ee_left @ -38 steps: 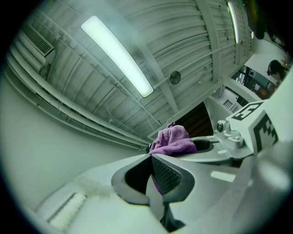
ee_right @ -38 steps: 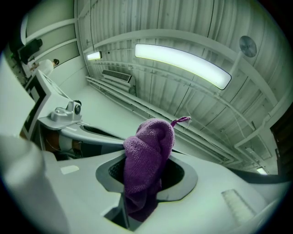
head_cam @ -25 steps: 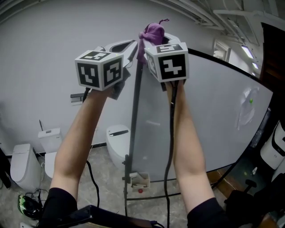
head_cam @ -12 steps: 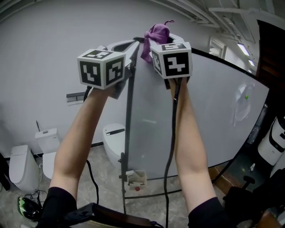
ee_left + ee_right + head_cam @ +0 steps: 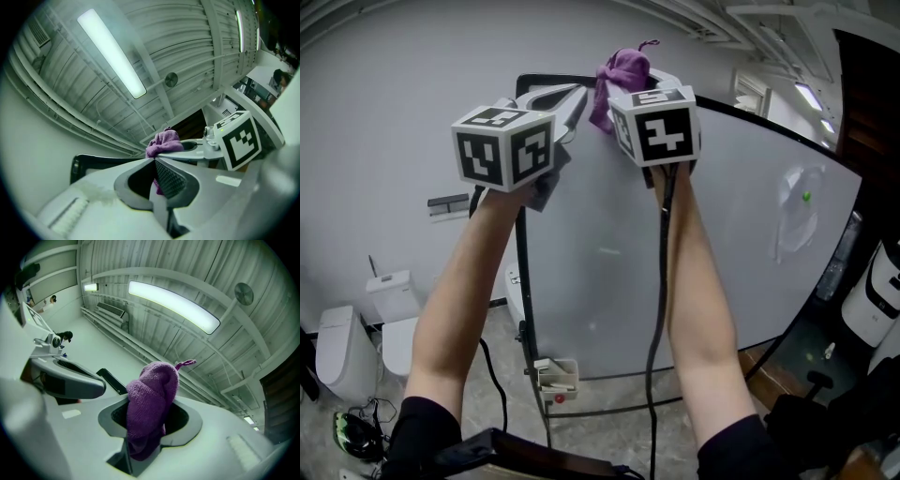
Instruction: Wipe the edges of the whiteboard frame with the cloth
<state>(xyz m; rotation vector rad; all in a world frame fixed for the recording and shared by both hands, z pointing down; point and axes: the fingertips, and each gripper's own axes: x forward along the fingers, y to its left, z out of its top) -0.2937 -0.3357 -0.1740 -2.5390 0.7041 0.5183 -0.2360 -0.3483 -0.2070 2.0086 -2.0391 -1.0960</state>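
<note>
The right gripper [image 5: 150, 414] was squeezed tight on the bunched purple knitted cloth [image 5: 622, 69]. The cloth was high up by the top edge of the thin dark whiteboard frame [image 5: 521, 246], near its left corner. I could not tell if it touched the frame. The left gripper [image 5: 153, 161] sat just beside it, jaws together with nothing in them. The cloth might slip out if it rubbed too hard, or pass above the edge and miss it. It stood long-ways up along the jaws, pointing at the ceiling.

Two claws, the left claw [image 5: 153, 160] and the right claw [image 5: 144, 430]; one purple cloth [image 5: 152, 390]; one whiteboard [image 5: 750, 234]
</note>
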